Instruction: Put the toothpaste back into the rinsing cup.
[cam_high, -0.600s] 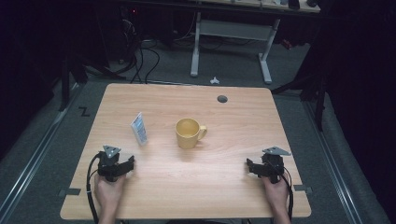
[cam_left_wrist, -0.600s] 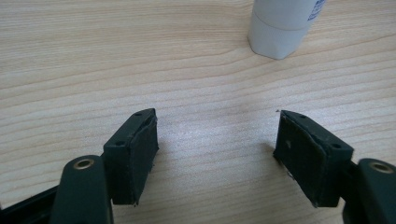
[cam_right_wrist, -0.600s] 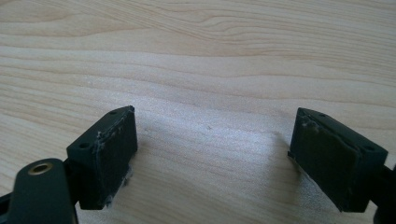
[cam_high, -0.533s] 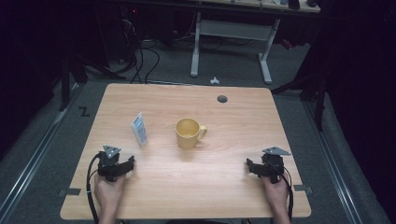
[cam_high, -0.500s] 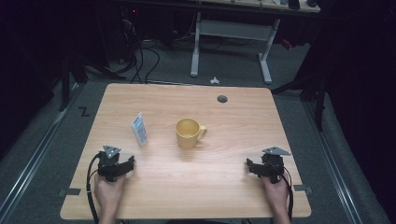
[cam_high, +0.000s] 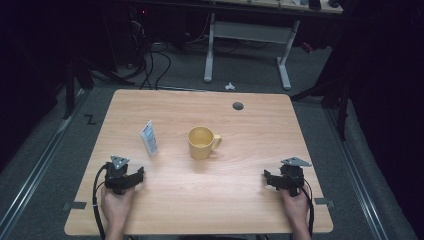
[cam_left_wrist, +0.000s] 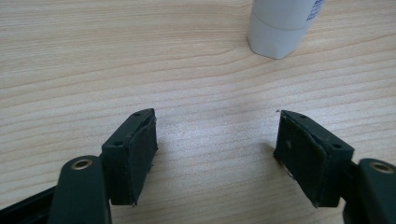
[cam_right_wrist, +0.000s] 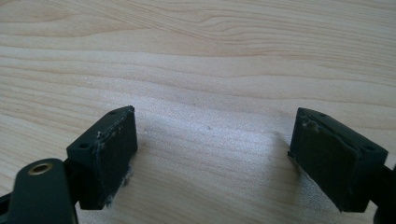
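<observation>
High view: left hand-held gripper (cam_high: 131, 176) and right hand-held gripper (cam_high: 272, 179) rest at near edge of light wooden table (cam_high: 250, 135), parked for start. Nearest left: small white-blue tube (cam_high: 149, 137), upright; yellow ceramic mug (cam_high: 202, 142) mid-table, untouched.

Left gripper view: jaws spread wide, empty; tube base (cam_left_wrist: 278, 28) ahead, within reach.

Right gripper view: jaws apart, empty.

Left tool (cam_high: 134, 176) low, jaws wide apart, right tool (cam_high: 270, 178) likewise, both hand-held
</observation>
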